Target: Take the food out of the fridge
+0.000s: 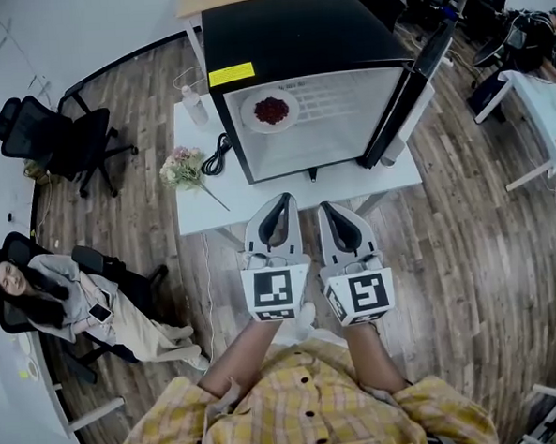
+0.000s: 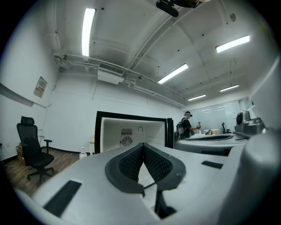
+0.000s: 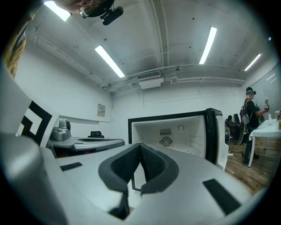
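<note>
A black mini fridge stands on a white table with its door swung open to the right. Inside lies a white plate of red food at the left of the white interior. My left gripper and right gripper are side by side in front of the table, pointing at the fridge, a short way from the opening. Both are shut with nothing between the pads. The left gripper view shows the fridge beyond the closed left gripper. The right gripper view shows it past the right gripper. The jaws hide the food there.
On the table left of the fridge are a clear bottle, a coiled black cable and a bunch of flowers. A black office chair stands at the left. A person reclines in another chair nearer me. Desks and people are at the far right.
</note>
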Motion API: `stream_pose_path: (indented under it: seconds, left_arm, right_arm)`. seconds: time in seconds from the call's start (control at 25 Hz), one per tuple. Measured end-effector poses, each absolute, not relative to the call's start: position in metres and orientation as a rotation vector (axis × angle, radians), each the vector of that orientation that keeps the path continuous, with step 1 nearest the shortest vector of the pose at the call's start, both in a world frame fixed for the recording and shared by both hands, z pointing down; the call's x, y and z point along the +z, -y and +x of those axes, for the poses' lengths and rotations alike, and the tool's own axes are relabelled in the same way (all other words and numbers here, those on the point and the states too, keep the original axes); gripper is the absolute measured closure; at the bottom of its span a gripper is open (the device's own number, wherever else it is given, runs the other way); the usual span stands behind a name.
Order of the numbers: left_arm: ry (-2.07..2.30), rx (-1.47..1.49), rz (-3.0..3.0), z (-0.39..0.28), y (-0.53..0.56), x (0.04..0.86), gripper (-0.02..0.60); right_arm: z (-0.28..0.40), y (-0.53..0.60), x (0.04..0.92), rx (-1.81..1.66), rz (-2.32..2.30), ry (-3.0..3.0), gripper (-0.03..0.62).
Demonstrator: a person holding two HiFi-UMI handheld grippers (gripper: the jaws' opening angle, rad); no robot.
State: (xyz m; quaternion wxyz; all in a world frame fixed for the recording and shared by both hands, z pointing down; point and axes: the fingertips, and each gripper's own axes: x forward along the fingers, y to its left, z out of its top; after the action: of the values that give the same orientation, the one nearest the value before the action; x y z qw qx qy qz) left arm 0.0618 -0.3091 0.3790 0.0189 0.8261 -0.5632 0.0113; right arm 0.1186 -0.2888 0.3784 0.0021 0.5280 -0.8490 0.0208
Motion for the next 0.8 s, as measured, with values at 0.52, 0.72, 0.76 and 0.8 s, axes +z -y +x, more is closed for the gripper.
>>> stream_pose_path:
  seconds: [0.52, 0.72, 0.76, 0.8]
  left_arm:
    - [1.641, 0.001, 2.474, 0.059, 0.401, 0.398, 0.574]
    - [1.543, -0.124, 2.360, 0.056, 0.426, 0.413, 0.514]
    - [1.514, -0.151, 2.321, 0.055, 0.431, 0.418, 0.514]
    - [1.479, -0.187, 2.276, 0.053, 0.435, 0.423, 0.512]
  right_arm:
    - [0.113, 0.363, 0.384, 0.076, 1.650, 2.643, 0.586]
    - [0.111, 0.384, 0.391, 0.082, 1.646, 2.643, 0.586]
    - [0.112, 0.387, 0.392, 0.086, 1.648, 2.641, 0.586]
    - [0.113, 0.390, 0.393, 0.089, 1.649, 2.640, 0.586]
